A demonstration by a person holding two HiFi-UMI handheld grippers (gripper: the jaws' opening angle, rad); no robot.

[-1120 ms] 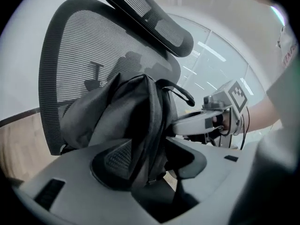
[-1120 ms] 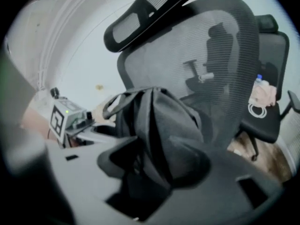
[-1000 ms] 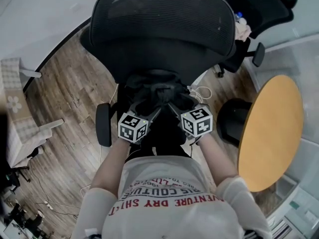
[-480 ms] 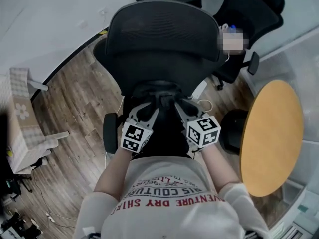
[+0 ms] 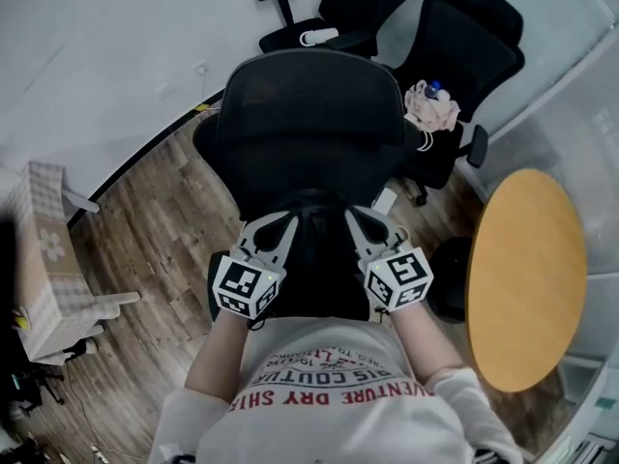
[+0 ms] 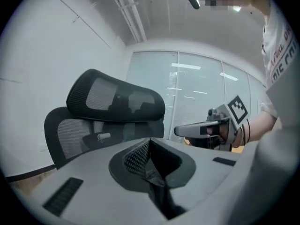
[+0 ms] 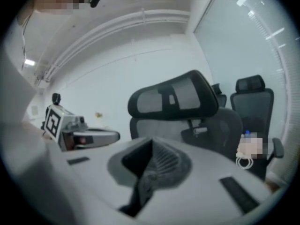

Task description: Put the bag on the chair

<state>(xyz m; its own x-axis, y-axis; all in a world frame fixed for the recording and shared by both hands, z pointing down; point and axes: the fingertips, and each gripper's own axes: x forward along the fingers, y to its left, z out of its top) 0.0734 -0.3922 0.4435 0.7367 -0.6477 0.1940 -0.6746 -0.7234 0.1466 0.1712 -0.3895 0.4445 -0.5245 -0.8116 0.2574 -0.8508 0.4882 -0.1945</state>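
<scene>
Wood floor, mesh chair: bag rests on the seat.
Your left tool and right tool have just been closing and are now pressed together, empty; draw them clear without snagging the bag.

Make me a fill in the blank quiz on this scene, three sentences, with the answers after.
The left gripper and the right gripper are each ____ on the black bag.
The chair straight ahead of the bag has a back of black ____.
Behind that chair stand ____ more black chairs.
Missing words: shut; mesh; two.
</scene>
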